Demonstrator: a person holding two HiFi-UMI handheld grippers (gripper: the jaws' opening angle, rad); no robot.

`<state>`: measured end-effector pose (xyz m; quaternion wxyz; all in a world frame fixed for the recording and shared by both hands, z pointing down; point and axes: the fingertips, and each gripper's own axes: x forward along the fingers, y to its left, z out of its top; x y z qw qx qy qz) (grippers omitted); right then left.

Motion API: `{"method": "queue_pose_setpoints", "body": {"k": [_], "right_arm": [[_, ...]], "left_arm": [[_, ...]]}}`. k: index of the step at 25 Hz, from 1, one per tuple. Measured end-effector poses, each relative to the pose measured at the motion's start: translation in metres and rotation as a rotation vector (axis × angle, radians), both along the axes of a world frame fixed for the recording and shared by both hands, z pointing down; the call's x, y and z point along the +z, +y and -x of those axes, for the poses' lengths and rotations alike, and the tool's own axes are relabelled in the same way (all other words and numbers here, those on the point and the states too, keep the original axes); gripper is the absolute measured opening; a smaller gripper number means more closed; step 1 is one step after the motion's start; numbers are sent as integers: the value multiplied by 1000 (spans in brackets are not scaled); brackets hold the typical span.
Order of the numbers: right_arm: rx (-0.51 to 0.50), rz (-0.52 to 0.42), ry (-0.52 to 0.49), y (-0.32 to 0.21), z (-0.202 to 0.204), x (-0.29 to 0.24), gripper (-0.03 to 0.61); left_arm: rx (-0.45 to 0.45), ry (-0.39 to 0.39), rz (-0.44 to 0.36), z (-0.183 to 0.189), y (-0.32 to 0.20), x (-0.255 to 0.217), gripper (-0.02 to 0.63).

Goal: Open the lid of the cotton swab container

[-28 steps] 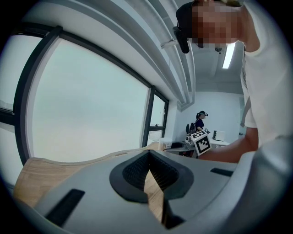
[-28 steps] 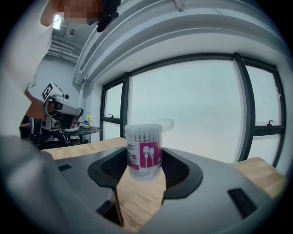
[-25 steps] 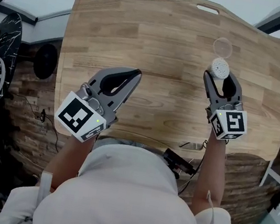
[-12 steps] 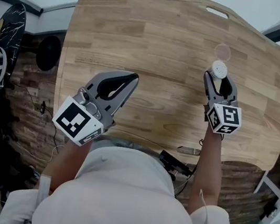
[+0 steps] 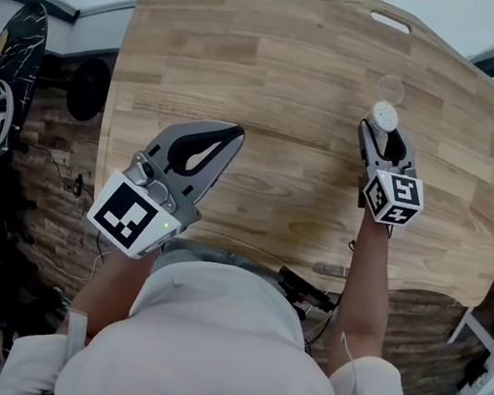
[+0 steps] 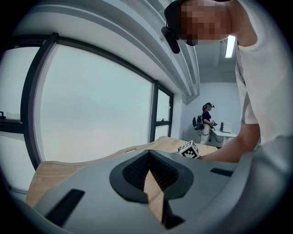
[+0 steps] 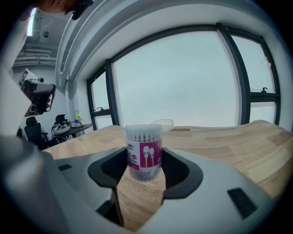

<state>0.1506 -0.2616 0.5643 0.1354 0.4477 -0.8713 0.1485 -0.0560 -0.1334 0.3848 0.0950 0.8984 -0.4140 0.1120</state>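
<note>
A person in a white shirt (image 5: pixel 220 356) leans over a pale wooden table (image 5: pixel 289 58), holding a grey two-jaw gripper in each hand. The right gripper (image 5: pixel 382 132) is closed on a clear cylindrical plastic cotton swab container (image 5: pixel 384 117) with a pink label. Its dark pads (image 7: pixel 176 167) press against the container's lower sides, left and right.

In the right gripper view the cotton swab container (image 7: pixel 144 153) stands upright between the jaws. Its top is uncovered and shows rows of white swab tips. Whether its base touches the table cannot be made out.

The round transparent lid (image 5: pixel 390 87) is already off. It lies on the table just beyond the container, on the side away from the person. From the right gripper view the lid (image 7: pixel 163 123) sits behind the container and slightly to its right, like a shallow dish.

The left gripper (image 5: pixel 236 131) is well apart from the container, off to its left and nearer the person. Its jaws are pressed together at the tips with nothing between them. Only bare wood shows through the gap behind the tips in the left gripper view (image 6: pixel 149 155).
</note>
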Motion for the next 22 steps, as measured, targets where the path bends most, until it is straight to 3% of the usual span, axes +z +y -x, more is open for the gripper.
{"method": "queue_pose_setpoints", "body": {"k": [9,22], "right_arm": [[12,115,21,-10,-5,35,244],[51,148,73,-26,-9,58,244]], "left_arm": [[-26,-13,19,11,-2,6,12],[-64,15,42,22,-7,9,12]]}}
